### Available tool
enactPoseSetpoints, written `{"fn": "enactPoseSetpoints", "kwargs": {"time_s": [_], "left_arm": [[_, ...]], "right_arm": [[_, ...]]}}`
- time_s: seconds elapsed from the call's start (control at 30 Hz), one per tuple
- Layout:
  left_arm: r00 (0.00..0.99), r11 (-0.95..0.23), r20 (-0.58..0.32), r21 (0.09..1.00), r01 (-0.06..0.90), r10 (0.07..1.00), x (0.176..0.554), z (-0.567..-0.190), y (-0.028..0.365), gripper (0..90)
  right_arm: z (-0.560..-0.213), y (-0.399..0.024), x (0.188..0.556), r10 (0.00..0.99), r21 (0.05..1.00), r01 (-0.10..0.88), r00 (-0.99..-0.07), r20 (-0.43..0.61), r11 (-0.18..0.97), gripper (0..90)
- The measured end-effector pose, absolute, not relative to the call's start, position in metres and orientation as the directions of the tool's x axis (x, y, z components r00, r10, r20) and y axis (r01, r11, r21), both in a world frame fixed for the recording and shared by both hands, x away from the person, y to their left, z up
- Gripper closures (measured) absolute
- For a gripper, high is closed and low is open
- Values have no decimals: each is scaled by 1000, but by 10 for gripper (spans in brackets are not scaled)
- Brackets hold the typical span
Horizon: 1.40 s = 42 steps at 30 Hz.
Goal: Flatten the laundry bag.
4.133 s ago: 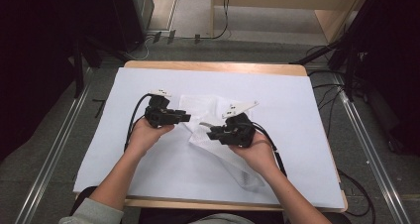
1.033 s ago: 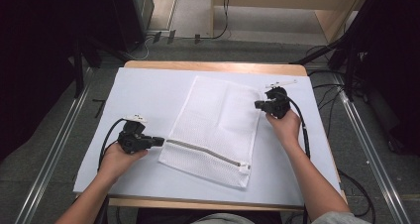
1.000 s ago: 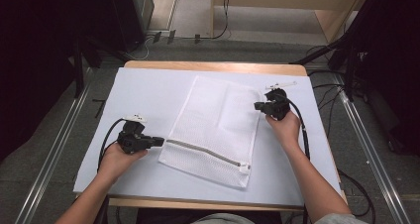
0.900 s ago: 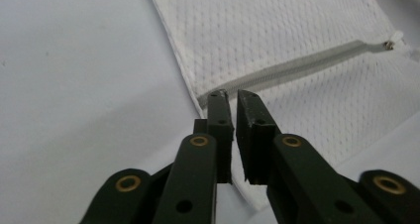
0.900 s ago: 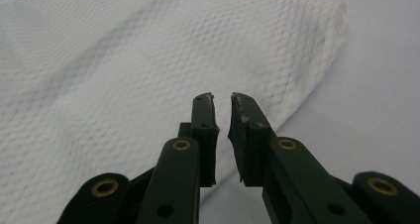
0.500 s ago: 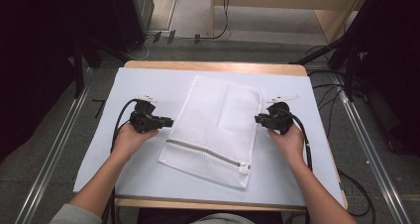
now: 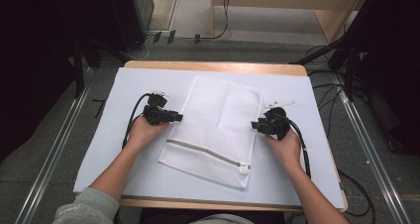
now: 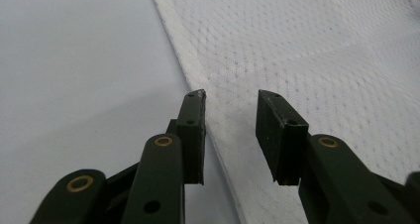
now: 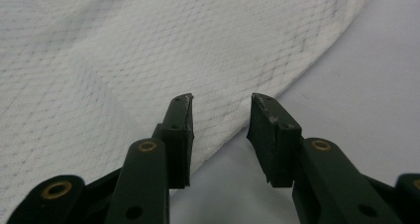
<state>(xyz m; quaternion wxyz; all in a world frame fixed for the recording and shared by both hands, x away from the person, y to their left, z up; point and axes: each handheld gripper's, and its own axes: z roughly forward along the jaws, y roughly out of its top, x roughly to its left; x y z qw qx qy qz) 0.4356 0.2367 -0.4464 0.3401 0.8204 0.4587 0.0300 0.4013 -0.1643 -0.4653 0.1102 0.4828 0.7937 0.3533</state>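
A mesh bag (image 7: 218, 127) lies flat on the sheet (image 7: 99, 149) covering the table (image 7: 213, 66), with the left gripper (image 7: 174, 117) at its left edge and the right gripper (image 7: 256, 125) at its right edge.

Black left gripper (image 7: 174, 117) and right gripper (image 7: 255, 125) (brass rivets, trailing black cables), grey sleeve (image 7: 81, 208).

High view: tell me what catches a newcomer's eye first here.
A white mesh bag lies flat and slanted in the middle of the pale sheet that covers the table, its zipper running across the near end. The left gripper and the right gripper flank its long edges, jaws just opened and straddling the hem without pressing on it.
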Motion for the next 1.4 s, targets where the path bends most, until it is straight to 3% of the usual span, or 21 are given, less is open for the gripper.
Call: {"fn": "enactPoseSetpoints", "kwargs": {"time_s": [0.13, 0.27, 0.3, 0.5, 0.57, 0.7, 1.4], "left_arm": [[579, -359, -261, 573, 737, 772, 439, -451, 232, 649], [576, -356, -251, 580, 733, 778, 439, -453, 232, 726], [579, -364, -236, 581, 728, 781, 439, -453, 231, 787], [590, -377, -233, 579, 723, 773, 438, -454, 229, 900], [592, -373, -246, 580, 724, 767, 438, -454, 227, 900], [578, -360, -260, 571, 738, 773, 438, -453, 229, 900], [537, -308, -294, 566, 764, 791, 418, -452, 250, 900]], "right_arm": [[-468, -159, 400, 844, 661, 688, -515, 152, 301, 625], [-469, -155, 398, 847, 657, 678, -519, 112, 329, 646], [-469, -153, 397, 849, 657, 670, -521, 86, 345, 676], [-468, -151, 396, 844, 652, 663, -533, 66, 368, 800], [-468, -152, 397, 842, 651, 666, -535, 75, 365, 859], [-467, -155, 399, 842, 646, 680, -529, 104, 347, 887], [-463, -154, 437, 832, 657, 667, -544, 108, 351, 886]]}}
